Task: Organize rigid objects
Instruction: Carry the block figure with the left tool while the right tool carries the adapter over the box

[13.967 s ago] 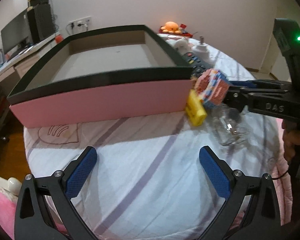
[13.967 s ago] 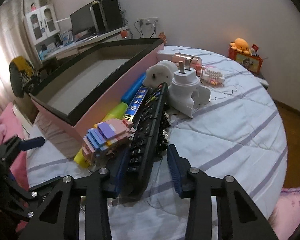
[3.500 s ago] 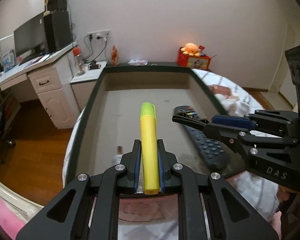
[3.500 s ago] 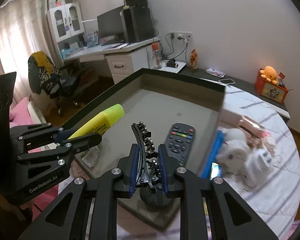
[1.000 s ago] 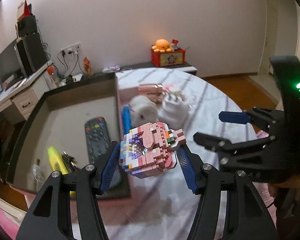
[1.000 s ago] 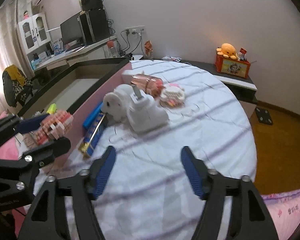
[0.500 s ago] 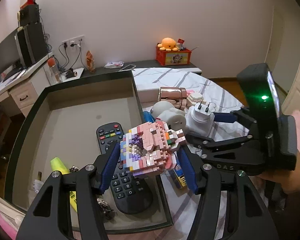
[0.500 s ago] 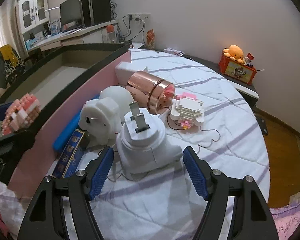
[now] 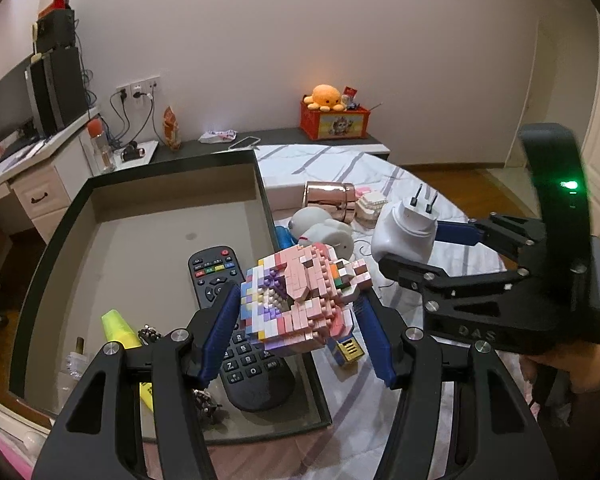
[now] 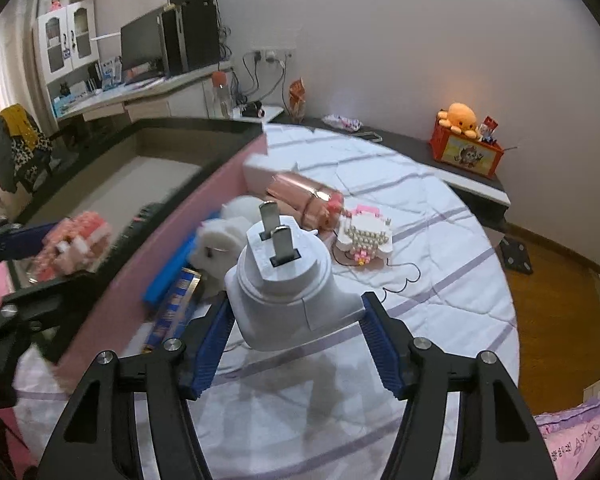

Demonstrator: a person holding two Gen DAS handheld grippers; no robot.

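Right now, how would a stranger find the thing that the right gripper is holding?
Start at the big pink box with the dark rim on the bed. Just to its right, the right gripper holds a white plastic plug adapter; only it has two metal prongs pointing up.

White walls [image 9: 300,40], wooden floor [image 10: 548,320]

Black gripper [image 9: 300,332] frames, ribbed blue pads [image 9: 219,328], silver screws

The room light is soft and a little dim, with a warm glow on the wall near the orange plush [image 9: 326,96]. My right camera shows motion blur at its left side, where the pink block figure [image 10: 76,244] smears. Both fisheye views bend strongly and go black in the corners.
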